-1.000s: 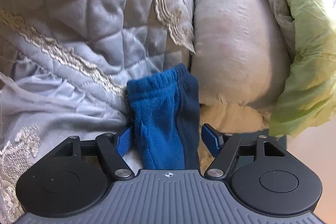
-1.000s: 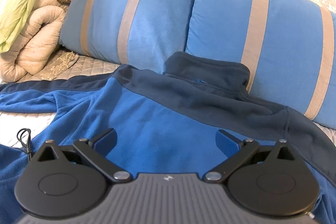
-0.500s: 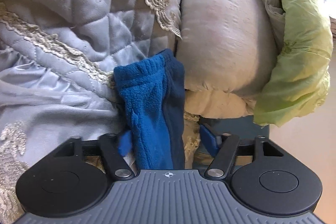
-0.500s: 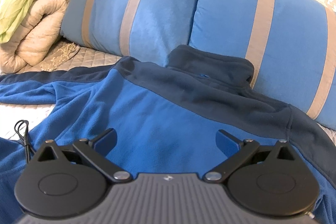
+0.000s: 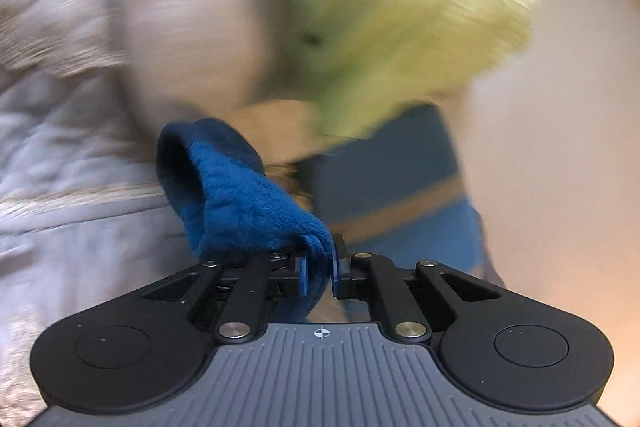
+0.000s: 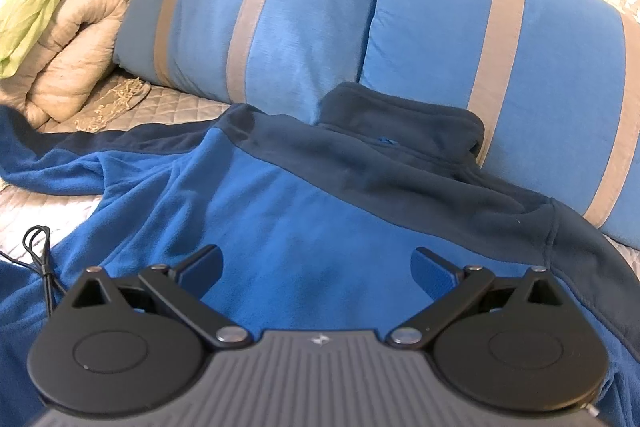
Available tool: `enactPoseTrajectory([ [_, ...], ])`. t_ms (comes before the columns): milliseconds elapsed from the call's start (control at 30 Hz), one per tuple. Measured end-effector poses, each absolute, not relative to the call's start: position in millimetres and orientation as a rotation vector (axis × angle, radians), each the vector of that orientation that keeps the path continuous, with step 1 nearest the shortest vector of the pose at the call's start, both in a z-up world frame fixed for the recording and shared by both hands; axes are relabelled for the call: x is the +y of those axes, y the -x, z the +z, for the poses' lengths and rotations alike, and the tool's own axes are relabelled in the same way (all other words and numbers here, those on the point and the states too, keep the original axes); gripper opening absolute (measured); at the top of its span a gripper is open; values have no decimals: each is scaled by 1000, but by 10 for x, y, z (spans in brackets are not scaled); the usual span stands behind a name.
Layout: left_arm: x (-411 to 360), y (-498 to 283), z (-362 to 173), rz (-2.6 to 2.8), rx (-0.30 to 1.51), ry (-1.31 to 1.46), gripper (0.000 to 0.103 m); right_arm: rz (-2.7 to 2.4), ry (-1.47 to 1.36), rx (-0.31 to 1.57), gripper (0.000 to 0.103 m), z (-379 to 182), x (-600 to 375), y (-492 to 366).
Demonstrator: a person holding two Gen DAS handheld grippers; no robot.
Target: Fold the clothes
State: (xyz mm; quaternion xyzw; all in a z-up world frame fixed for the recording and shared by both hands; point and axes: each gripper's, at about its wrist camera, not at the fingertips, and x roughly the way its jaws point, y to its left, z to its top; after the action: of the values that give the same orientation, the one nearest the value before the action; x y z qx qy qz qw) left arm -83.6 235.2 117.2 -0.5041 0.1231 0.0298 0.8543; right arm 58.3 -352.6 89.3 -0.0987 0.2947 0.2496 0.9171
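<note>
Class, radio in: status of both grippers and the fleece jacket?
Left gripper shut on sleeve cuff. Right gripper open above fleece jacket, spread flat. Black cord lies at jacket's edge.

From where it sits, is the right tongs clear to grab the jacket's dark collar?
Probably yes. The right tongs stand open over the jacket's back, and nothing lies between them and the collar; it rests against the striped pillows.

Fuzzy matt fleece on the blue jacket (image 6: pixel 320 227), its sleeve cuff (image 5: pixel 240 195) nubby. Striped pillows (image 6: pixel 280 27) in soft, smooth cloth. Quilted bedspread (image 6: pixel 192 103) with a faint sheen, and a puffy beige comforter (image 6: pixel 72 39).
</note>
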Motion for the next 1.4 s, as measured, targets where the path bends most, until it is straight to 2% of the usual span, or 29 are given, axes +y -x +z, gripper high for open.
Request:
enactPoseTrajectory([
  [433,1611,-26,2404,-50,205,794,10,542,173,607,103,950,-3558,-559],
  [700,409,-532,2990,-167,223,482,10,513,84,628,103,976,-3660,-629],
  [967,-837,-829,2998,-331,283,318,10,511,58,641,103,965,-3721,-642],
  [1300,-1957,-881,2604,-501,393,214,11,515,26,642,103,971,-3765,-641],
  [1367,-2200,-868,2457,-521,439,188,13,515,29,642,103,969,-3762,-639],
  [1400,-2327,-864,2381,-530,463,172,27,512,28,645,103,960,-3761,-645],
])
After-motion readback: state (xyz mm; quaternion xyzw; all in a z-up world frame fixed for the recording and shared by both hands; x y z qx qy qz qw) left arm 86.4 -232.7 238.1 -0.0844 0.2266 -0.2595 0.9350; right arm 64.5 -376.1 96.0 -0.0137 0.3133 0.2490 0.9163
